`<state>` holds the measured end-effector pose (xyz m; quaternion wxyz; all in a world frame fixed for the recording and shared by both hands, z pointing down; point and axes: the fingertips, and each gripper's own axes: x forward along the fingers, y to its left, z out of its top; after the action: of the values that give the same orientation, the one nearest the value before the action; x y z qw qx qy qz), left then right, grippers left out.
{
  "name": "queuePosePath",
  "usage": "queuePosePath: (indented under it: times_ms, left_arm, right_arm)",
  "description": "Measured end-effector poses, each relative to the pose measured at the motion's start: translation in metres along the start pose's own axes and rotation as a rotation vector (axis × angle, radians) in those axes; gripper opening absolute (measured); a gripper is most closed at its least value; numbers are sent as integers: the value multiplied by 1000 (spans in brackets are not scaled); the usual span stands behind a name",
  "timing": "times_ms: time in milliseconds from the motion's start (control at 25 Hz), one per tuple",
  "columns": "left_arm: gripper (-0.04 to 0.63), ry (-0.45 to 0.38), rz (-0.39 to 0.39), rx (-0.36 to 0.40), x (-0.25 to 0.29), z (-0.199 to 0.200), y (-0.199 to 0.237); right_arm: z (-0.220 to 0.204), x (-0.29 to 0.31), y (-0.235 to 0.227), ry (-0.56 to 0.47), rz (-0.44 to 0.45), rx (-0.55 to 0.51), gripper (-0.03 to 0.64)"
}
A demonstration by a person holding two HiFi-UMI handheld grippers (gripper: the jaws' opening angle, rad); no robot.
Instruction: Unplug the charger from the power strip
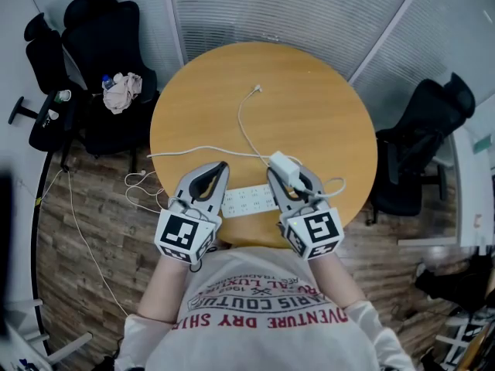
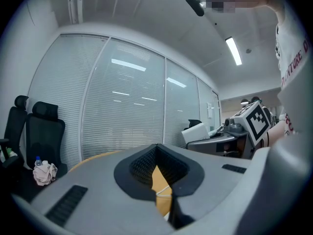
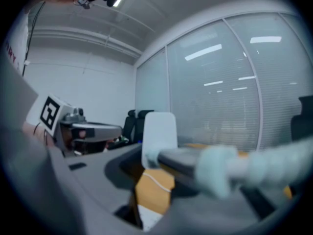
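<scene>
Round, smooth honey-coloured wooden table (image 1: 309,107) on plank flooring (image 1: 85,238), with ribbed glass walls (image 1: 294,6) beyond and black padded office chairs (image 1: 100,37) on either side. My left gripper (image 1: 223,167) points level over the near edge, its grey jaws closed together on nothing. Just right of it lies the flat white plastic power strip (image 1: 247,199). Right again, my right gripper (image 1: 291,179) tilts slightly down, clamping the boxy white charger (image 1: 278,162) at its tips, clear of the strip.
</scene>
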<state>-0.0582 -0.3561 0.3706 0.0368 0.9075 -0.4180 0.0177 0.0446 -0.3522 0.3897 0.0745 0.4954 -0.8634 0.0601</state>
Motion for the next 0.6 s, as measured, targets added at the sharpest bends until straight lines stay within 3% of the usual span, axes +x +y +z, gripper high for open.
queuePosePath:
  times_ms: [600]
  left_arm:
    - [34, 45, -1, 15, 4, -11, -1]
  right_arm:
    - [-8, 3, -2, 24, -19, 39, 153]
